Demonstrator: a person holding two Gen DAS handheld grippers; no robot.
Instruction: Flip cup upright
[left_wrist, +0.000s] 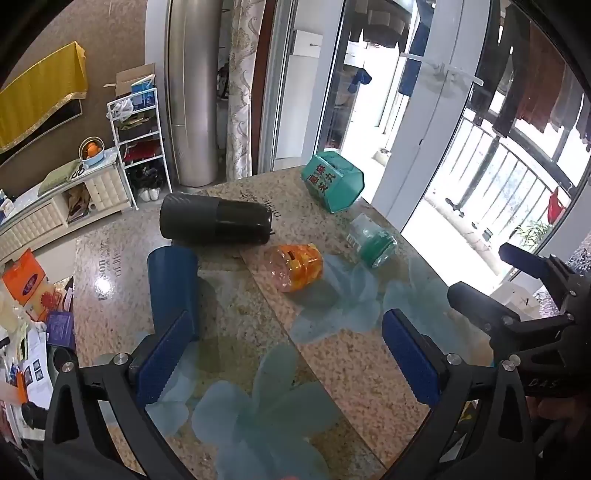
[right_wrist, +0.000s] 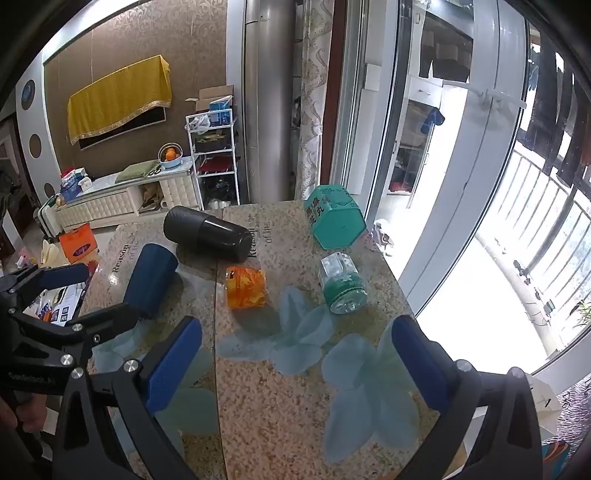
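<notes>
left gripper (left_wrist: 288, 354) released, lower centre | right gripper (right_wrist: 295, 362) released, lower centre | orange cup (left_wrist: 297, 267) on its side, mid-frame, ungrasped

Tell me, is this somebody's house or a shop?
Most likely a home's living room by a balcony: a shoe rack stands against the wall, clothes hang drying outside the sliding glass door, and a bowl of oranges sits on a low cabinet.
</notes>
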